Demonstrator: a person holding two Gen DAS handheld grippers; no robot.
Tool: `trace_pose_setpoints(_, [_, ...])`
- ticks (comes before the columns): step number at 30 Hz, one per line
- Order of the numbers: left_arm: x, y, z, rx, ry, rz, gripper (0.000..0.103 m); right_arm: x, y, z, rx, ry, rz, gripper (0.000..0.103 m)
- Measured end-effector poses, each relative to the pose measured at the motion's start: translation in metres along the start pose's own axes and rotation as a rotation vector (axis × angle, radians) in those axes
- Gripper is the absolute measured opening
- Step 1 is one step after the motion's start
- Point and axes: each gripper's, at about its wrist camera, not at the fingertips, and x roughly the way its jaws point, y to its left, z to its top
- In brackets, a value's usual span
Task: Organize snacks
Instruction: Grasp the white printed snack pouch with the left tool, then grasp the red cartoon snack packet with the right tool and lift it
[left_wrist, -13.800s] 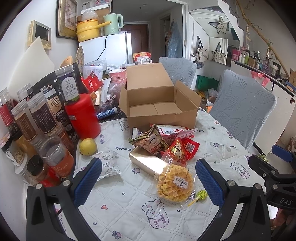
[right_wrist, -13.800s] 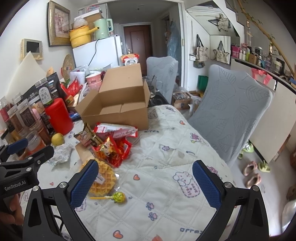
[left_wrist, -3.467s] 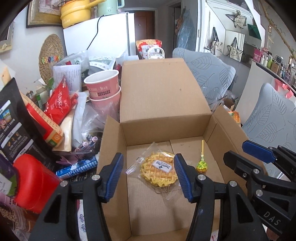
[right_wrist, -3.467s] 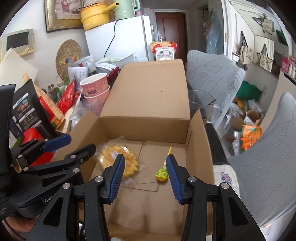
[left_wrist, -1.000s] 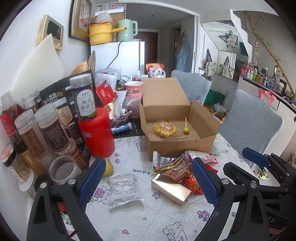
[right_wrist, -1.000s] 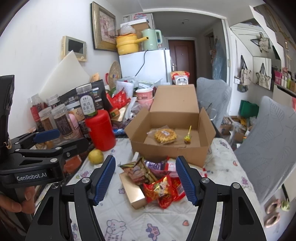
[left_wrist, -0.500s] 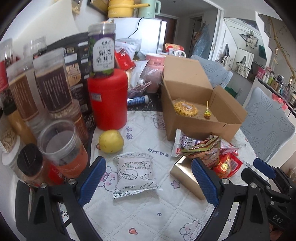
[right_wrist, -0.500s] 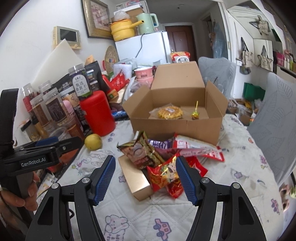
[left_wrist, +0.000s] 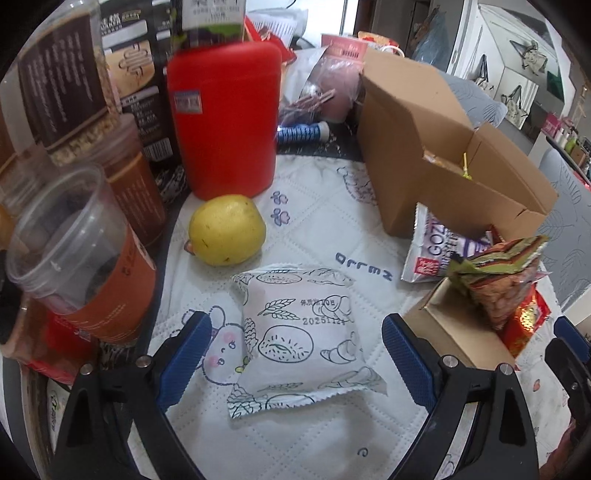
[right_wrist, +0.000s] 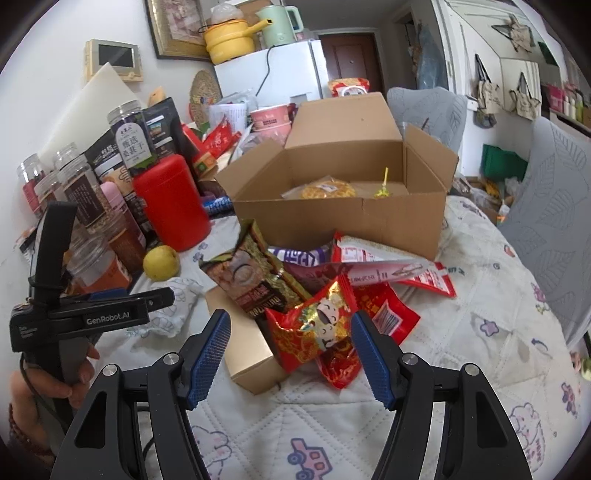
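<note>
cluttered kitchen-dining corner, white fridge (right_wrist: 271, 70) at the back w/ a yellow pot (right_wrist: 227, 35) and green kettle (right_wrist: 277, 24) on top, grey leaf-print chairs (right_wrist: 554, 192) on the right. quilted white tablecloth (right_wrist: 480, 332) w/ cartoon prints covers the table. open cardboard box (right_wrist: 340, 218) sits mid-table, flaps up; inside it a wrapped waffle (right_wrist: 327, 190) and, just beside it to the right, a lollipop (right_wrist: 382, 190). in front of the box, touching its front wall, a loose heap of snack bags: brown-green bag (right_wrist: 251, 273) leaning on a gold carton (right_wrist: 247, 343), red cartoon bag (right_wrist: 317, 332) at the near edge, purple-white bag (right_wrist: 299, 256) and red-white bags (right_wrist: 388, 269) behind. left side of table: red canister (right_wrist: 171, 201) w/ a labelled jar (right_wrist: 133, 138) on top, more jars and dark pouches packed beside it, yellow fruit (right_wrist: 160, 262) just in front of the canister. left gripper (left_wrist: 297, 349) is low over the table, tongs spread wide, not pinching anything; a white bread packet (left_wrist: 299, 339) w/ line drawings lies flat on the cloth between the two blue pads (left_wrist: 184, 360), apart from both afaict. fruit (left_wrist: 227, 229) near, just beyond the packet; clear lidded cup (left_wrist: 70, 240) to its left. right gripper (right_wrist: 290, 354) also spread wide, empty, hovering near the red cartoon bag, which shows between its pads (right_wrist: 207, 356); contact can't be told. person's left hand (right_wrist: 48, 380) holds the left tool's handle at the lower left of the right wrist view.
</note>
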Motion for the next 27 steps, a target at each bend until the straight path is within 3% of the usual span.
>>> trace_pose_setpoints(6, [0.026,-0.001,0.001,-0.006,0.063,0.022,0.095,0.008,-0.009,-0.002,-0.001,0.03,-0.017,0.069])
trace_pose_setpoints(9, [0.035,-0.002,0.0,-0.011,0.083,0.019,0.095,0.011,-0.014,-0.005,0.004,0.04,-0.024,0.074])
trace_pose_setpoints(12, [0.037,-0.004,-0.002,-0.007,0.069,0.027,0.081,0.016,-0.02,-0.005,0.01,0.056,-0.018,0.075])
trace_pose_setpoints(14, [0.034,-0.007,-0.002,0.007,0.062,0.017,0.065,0.019,-0.021,-0.005,0.008,0.062,0.001,0.077])
trace_pose_setpoints(16, [0.03,-0.01,-0.002,0.017,0.057,0.008,0.061,0.023,-0.022,-0.005,0.003,0.07,0.019,0.077])
trace_pose_setpoints(27, [0.003,-0.027,-0.006,0.052,0.065,-0.073,0.059,0.047,-0.029,0.002,-0.038,0.117,0.097,0.082])
